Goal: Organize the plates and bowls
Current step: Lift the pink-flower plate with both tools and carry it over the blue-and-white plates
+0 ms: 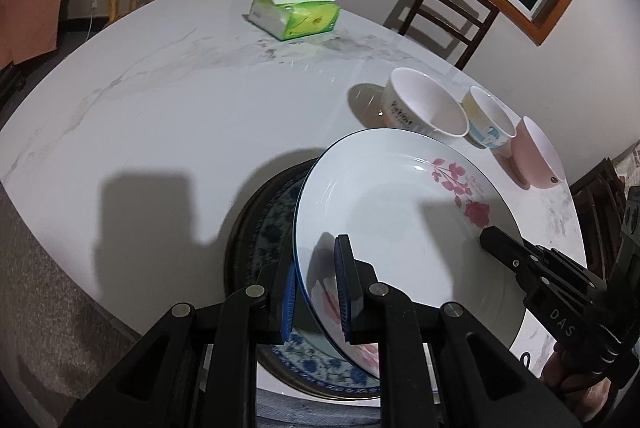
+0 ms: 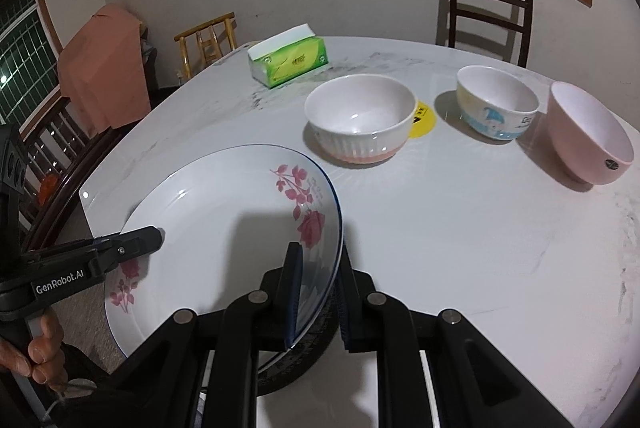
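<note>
A white plate with pink flowers point(image 1: 392, 212) point(image 2: 224, 212) is held tilted over a blue-patterned plate point(image 1: 272, 228) with a dark rim, which lies on the white table point(image 1: 160, 116). My left gripper point(image 1: 318, 288) is shut on the flowered plate's left rim. My right gripper point(image 2: 318, 292) is shut on its right rim. The right gripper also shows in the left wrist view point(image 1: 532, 268), and the left gripper in the right wrist view point(image 2: 120, 248). Three bowls stand beyond: a white ribbed bowl point(image 2: 360, 116) point(image 1: 424, 106), a yellow and blue bowl point(image 2: 496, 102) point(image 1: 490, 118) and a pink bowl point(image 2: 588, 132) point(image 1: 536, 156).
A green tissue box point(image 2: 288, 58) point(image 1: 296, 12) sits at the far side of the table. A yellow sticker point(image 2: 424, 120) lies by the ribbed bowl. Wooden chairs point(image 2: 488, 4) stand around the table. The near table edge point(image 1: 60, 248) is close to my left.
</note>
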`<state>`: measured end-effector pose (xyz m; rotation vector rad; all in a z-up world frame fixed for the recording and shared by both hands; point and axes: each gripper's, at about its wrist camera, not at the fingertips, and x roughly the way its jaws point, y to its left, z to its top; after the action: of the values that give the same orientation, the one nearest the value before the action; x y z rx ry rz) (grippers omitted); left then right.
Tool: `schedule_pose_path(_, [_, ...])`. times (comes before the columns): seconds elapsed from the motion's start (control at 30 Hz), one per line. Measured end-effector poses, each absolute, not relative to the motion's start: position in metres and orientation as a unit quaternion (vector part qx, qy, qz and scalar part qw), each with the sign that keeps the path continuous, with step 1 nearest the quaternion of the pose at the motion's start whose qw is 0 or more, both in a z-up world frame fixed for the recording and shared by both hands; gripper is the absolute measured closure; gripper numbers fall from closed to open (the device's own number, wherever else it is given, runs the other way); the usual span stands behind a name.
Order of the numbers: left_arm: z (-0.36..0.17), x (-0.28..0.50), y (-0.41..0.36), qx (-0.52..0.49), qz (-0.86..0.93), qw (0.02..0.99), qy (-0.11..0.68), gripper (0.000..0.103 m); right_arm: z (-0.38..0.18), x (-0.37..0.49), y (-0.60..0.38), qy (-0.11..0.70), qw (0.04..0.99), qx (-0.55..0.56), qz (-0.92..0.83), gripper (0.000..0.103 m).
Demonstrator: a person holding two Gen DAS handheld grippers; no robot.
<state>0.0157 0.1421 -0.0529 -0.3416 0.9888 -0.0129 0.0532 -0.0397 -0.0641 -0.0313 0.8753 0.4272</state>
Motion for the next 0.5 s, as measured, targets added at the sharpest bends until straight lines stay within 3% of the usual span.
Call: schedule_pose_path(0.5, [-0.074, 0.019, 0.155, -0.17, 0.011, 0.854, 0.492, 0.089, -0.086, 0.058, -0.026, 0.449, 0.868, -0.016, 0.213, 0.087])
